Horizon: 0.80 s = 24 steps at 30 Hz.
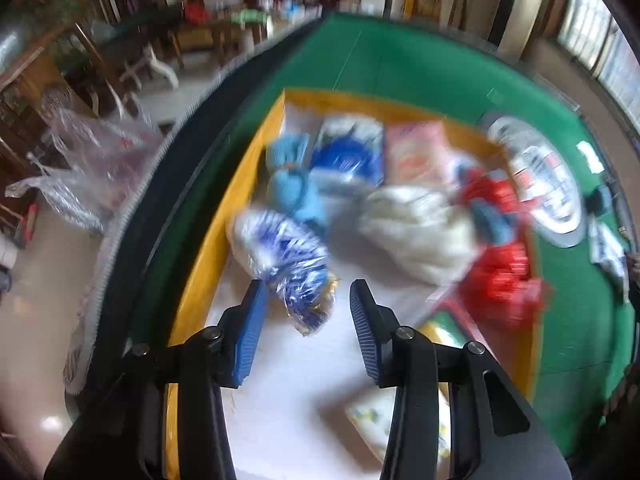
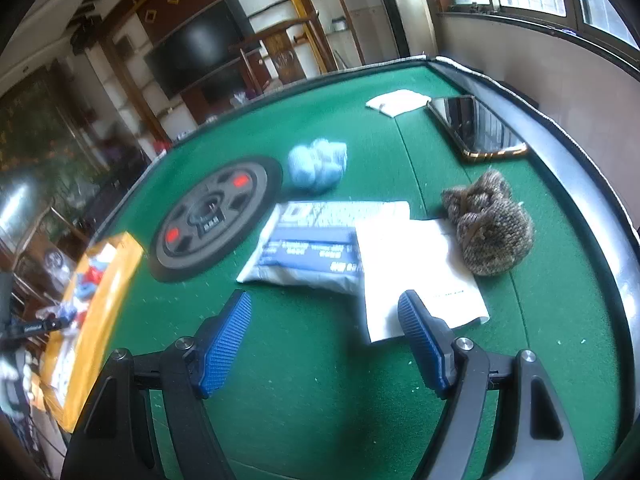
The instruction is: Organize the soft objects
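Left tongs (image 1: pixel 306 294) spread over blue-white bag (image 1: pixel 286 258) lying diagonally in yellow tray (image 1: pixel 208 248), right tongs (image 2: pixel 324 306) spread above blue-white packet (image 2: pixel 312 252).

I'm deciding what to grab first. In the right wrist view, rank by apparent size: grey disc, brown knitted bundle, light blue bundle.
1. grey disc
2. brown knitted bundle
3. light blue bundle, though it lies farther away, so unsure.

A smartphone (image 2: pixel 478 128) lay by the green table's (image 2: pixel 320 380) far rim, a black round disc (image 2: pixel 212 218) sat mid-felt, a television (image 2: pixel 196 46) stood behind.
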{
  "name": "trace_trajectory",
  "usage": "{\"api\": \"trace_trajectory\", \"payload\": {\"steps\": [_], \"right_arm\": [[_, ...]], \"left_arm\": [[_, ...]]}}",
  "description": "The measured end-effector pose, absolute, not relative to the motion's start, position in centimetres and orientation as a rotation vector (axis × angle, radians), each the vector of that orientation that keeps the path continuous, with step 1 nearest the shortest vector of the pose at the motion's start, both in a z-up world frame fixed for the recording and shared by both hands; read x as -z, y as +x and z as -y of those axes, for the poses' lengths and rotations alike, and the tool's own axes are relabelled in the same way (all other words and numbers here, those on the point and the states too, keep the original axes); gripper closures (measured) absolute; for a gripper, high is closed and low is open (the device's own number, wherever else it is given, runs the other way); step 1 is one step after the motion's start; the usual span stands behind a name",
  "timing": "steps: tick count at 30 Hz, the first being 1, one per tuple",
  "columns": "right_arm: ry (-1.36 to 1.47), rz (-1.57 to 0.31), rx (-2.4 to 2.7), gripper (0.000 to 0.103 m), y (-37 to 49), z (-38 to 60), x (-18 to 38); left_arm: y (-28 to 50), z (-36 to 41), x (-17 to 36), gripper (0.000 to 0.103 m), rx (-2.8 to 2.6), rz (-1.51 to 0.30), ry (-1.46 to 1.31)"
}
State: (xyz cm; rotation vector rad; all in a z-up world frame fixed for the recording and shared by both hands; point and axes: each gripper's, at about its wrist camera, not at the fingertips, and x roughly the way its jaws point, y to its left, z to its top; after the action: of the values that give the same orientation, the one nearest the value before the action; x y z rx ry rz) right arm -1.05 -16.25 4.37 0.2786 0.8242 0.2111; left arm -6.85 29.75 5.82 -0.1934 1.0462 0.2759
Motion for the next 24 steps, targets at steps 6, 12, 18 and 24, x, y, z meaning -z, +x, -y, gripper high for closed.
{"api": "trace_trajectory", "payload": {"steps": [6, 12, 18, 24], "right_arm": [[0.375, -0.756, -0.213, 0.024, -0.4, 18.4, -7.0], [0.306, -0.846, -0.208, 0.024, 7.3, 17.6, -7.6], [0.28, -0.97, -0.157, 0.024, 15.7, 15.9, -5.7], [0.35, -1.045, -0.192, 0.029, 19.3, 13.8, -3.2]], "left_arm": [[-12.2, -26.2, -10.7, 0.041, -0.106, -0.846, -0.281], [-12.5, -20.1, -11.3, 0.04, 0.131, -0.838, -0.32], [-12.5, -15.7, -9.9, 0.04, 0.203, -0.899, -0.308], [-12.9, -15.0, -10.0, 0.04, 0.203, -0.911, -0.29]]}}
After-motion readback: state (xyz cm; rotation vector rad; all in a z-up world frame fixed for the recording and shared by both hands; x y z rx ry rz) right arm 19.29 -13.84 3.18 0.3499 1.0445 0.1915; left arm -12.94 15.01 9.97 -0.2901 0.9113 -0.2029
